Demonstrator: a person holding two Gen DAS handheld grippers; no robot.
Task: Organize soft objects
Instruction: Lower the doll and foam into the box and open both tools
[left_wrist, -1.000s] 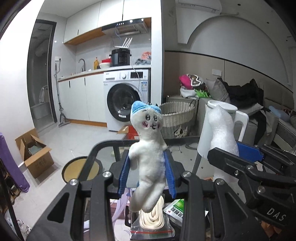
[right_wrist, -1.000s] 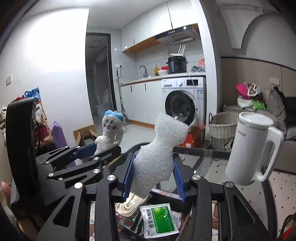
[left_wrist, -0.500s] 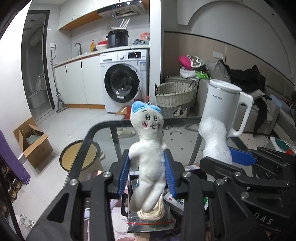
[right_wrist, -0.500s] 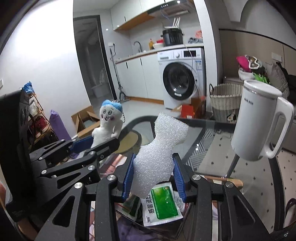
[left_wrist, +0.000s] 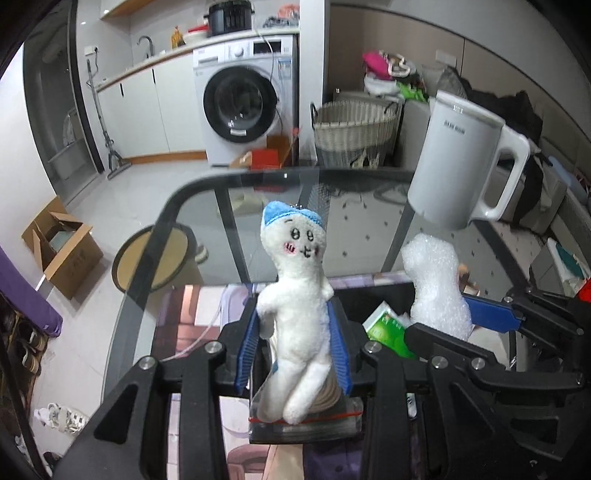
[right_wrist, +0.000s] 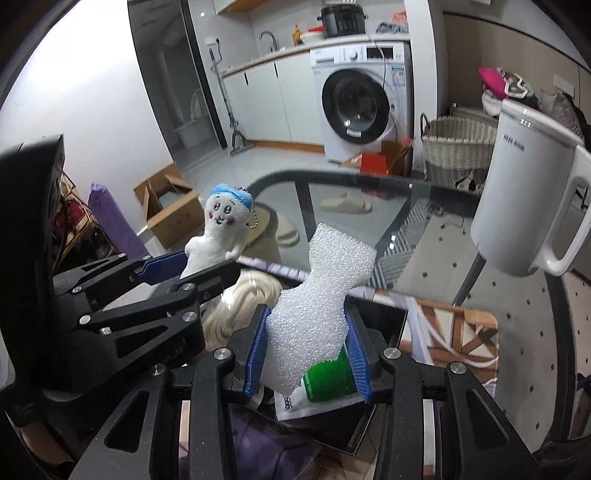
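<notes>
Carry step: left gripper (left_wrist: 293, 345) clamps plush doll (left_wrist: 295, 295), right gripper (right_wrist: 308, 354) clamps foam block (right_wrist: 317, 295). Next, probably: lower both into black tray (right_wrist: 384, 321) at lower centre, then release.

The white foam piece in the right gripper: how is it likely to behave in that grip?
The foam piece looks soft: it narrows to a waist near the blue fingers, so it probably compresses easily. It stands up unsupported above the right gripper, suggesting it is light and holds its shape. Its bubbly surface likely resists slipping.
</notes>
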